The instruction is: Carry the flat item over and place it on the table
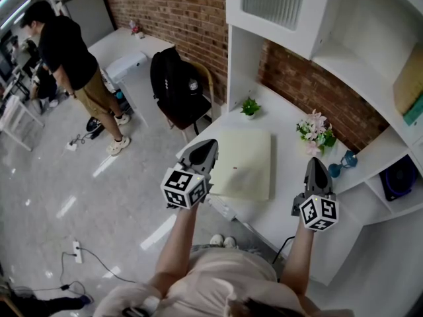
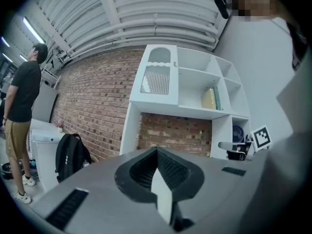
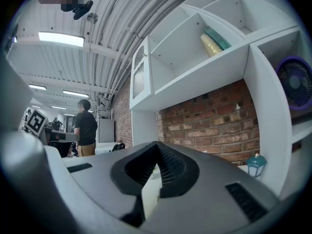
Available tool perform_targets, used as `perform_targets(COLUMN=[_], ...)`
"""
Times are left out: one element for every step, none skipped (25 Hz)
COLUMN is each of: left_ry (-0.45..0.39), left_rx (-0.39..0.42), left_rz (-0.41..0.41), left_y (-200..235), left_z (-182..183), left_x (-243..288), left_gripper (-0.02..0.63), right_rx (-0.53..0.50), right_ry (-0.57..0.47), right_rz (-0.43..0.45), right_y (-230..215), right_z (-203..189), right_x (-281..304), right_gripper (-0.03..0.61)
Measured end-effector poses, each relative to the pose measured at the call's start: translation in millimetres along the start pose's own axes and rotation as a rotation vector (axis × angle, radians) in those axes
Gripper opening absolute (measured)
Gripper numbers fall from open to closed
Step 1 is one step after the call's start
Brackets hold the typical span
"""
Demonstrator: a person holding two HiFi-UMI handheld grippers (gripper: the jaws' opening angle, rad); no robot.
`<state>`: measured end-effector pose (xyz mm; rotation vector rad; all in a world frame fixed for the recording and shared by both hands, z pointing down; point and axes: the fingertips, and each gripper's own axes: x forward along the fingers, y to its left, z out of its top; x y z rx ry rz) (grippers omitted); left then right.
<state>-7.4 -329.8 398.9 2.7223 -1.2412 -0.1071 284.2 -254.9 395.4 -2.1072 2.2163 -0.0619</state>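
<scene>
Brick wall [image 1: 198, 12], smooth white desk [image 1: 285, 119] — pale flat rounded-corner panel [image 1: 246, 165].

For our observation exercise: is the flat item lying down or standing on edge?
Lying down: head view shows the flat item, broad face up, on the table.

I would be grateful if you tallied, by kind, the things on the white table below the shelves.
flat pad: 1
green potted plant: 1
pink flower bunch: 1
blue lantern: 1
Total: 4
</scene>
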Motion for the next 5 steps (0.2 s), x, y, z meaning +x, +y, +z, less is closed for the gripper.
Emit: perform_targets(left_ry=[0.000,0.000,0.001,0.001,0.002], left_rx=[-0.003,-0.006,-0.008,-0.009,-0.010], left_rz=[-0.002,-0.003,-0.004,-0.005,-0.005], left_y=[-0.6,-1.3,-1.9,-2.4,-2.8], left_z=[-0.3,-0.8,-1.3,-1.8,-2.1], left_x=[0.2,0.5,0.9,1.3,1.7], left_gripper=[0.028,0.028,0.028,0.028,0.028], right_rx=[0.000,0.001,0.001,0.001,0.001], right_ry=[0.002,0.003,0.004,0.006,0.007], right_rz=[-0.001,-0.002,-0.003,-0.003,-0.004], right_y=[-0.6,-1.4,-2.2,-2.9,-3.6], right_z=[-0.5,-1.2,-1.8,-2.4,-3.0], right_x=[-0.7,-1.4,-2.0,-2.6,-3.1], right_gripper=[0.015,0.015,0.015,0.015,0.015])
